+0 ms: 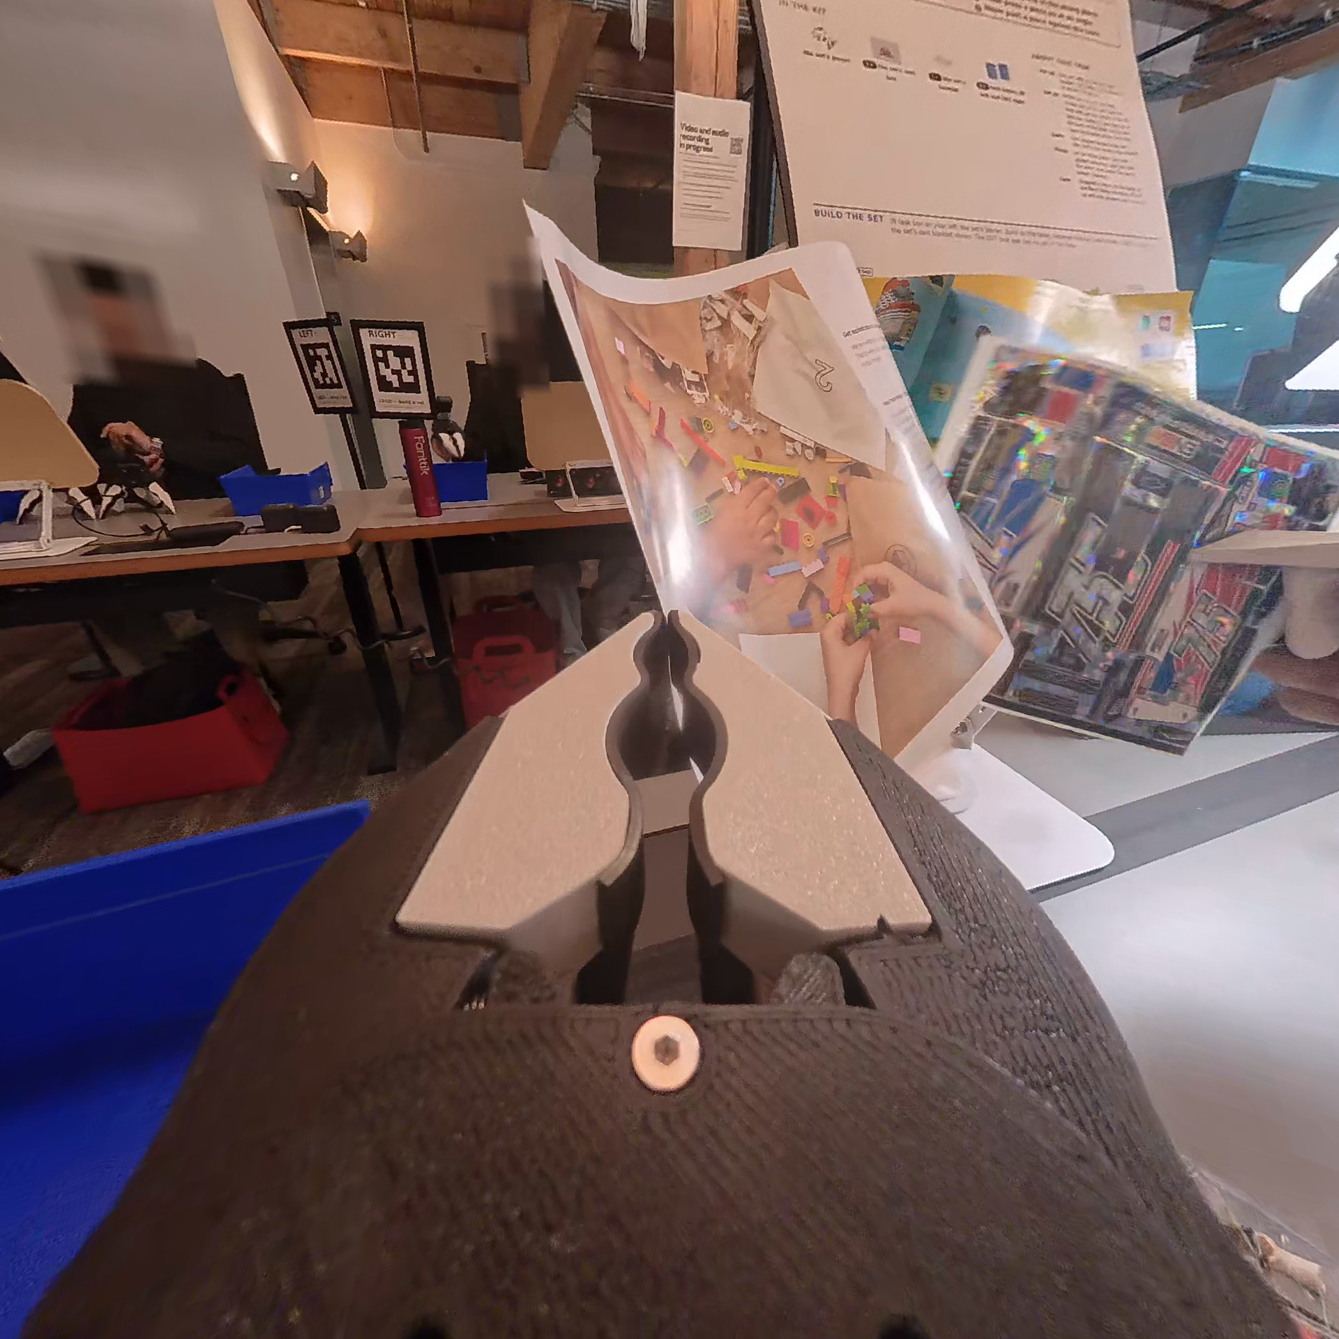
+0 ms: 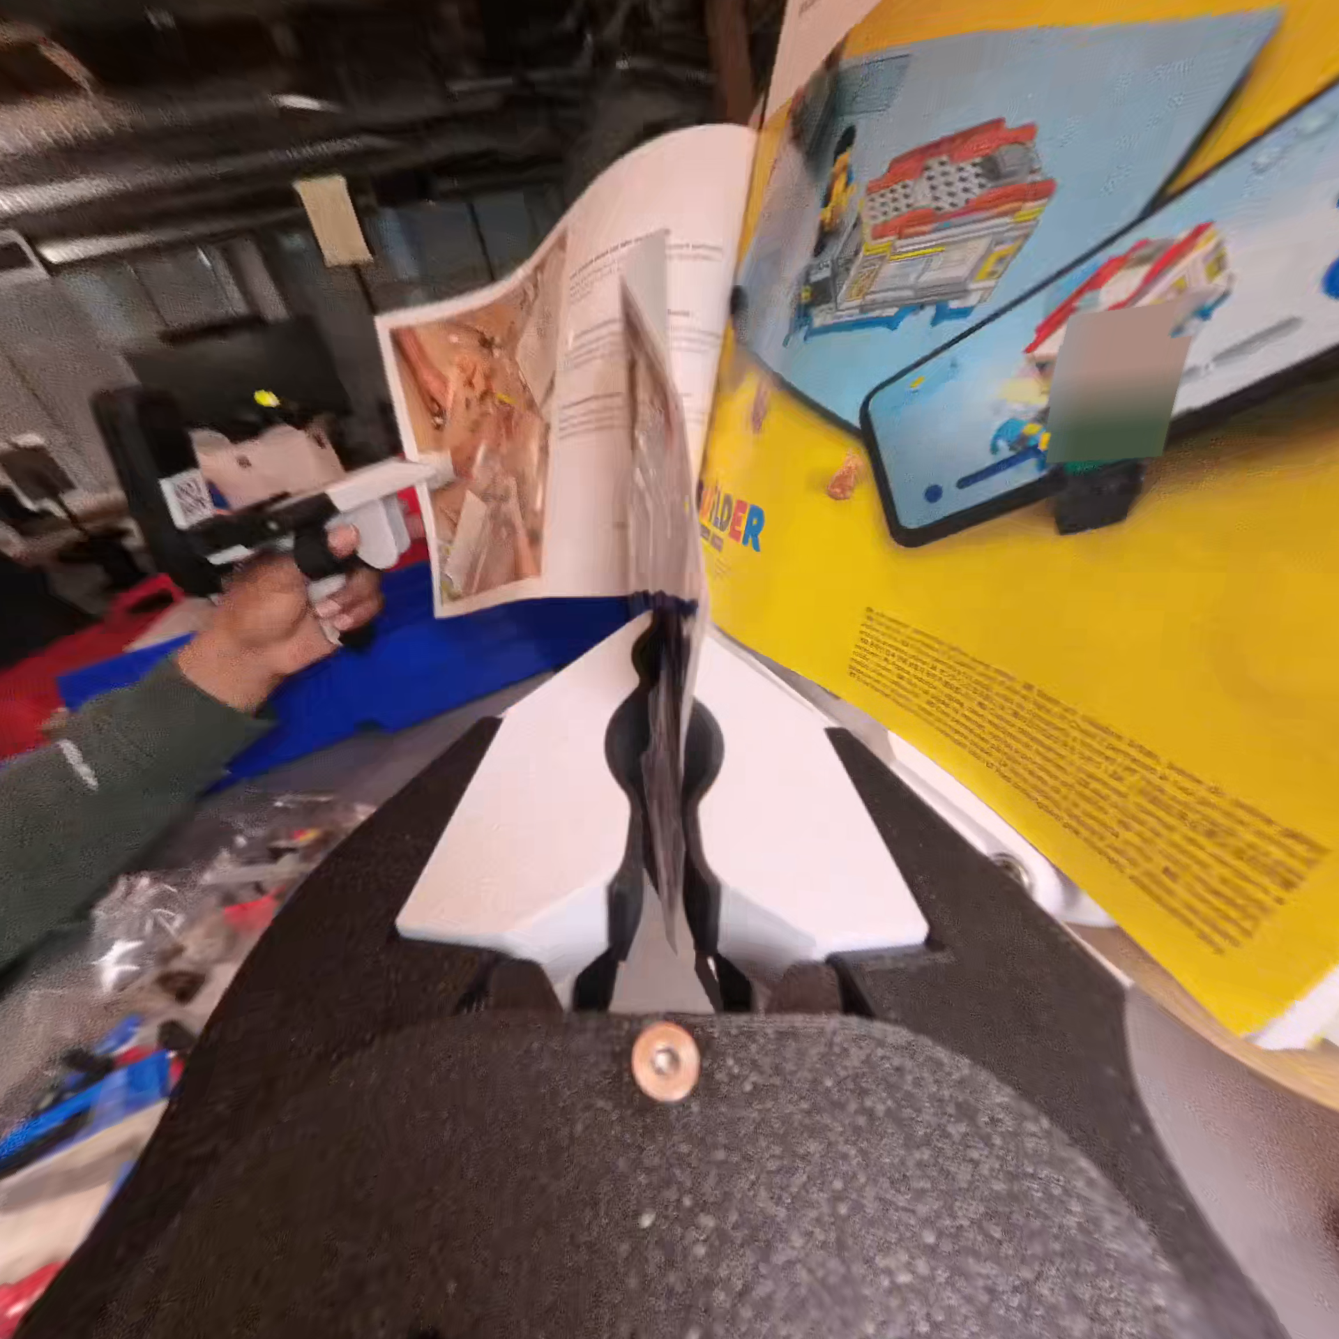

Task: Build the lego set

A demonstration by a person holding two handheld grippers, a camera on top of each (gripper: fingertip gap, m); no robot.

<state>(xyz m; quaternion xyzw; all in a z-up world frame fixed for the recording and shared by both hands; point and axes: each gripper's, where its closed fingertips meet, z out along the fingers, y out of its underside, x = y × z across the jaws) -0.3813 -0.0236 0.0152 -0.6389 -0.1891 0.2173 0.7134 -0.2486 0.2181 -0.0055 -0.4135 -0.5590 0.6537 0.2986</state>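
The instruction booklet stands open on a white stand, showing a yellow page. My left gripper is shut on the lower edge of a loose-curving booklet page with a photo of hands and bricks. This page and the left gripper also show in the right wrist view. My right gripper is shut on a thin glossy sheet seen edge-on. It looks like the shiny holographic sticker sheet to the right in the left wrist view.
A blue bin sits to the left of the booklet and also shows in the right wrist view. Clear bags and loose bricks lie on the table at lower left. Other desks with people are behind.
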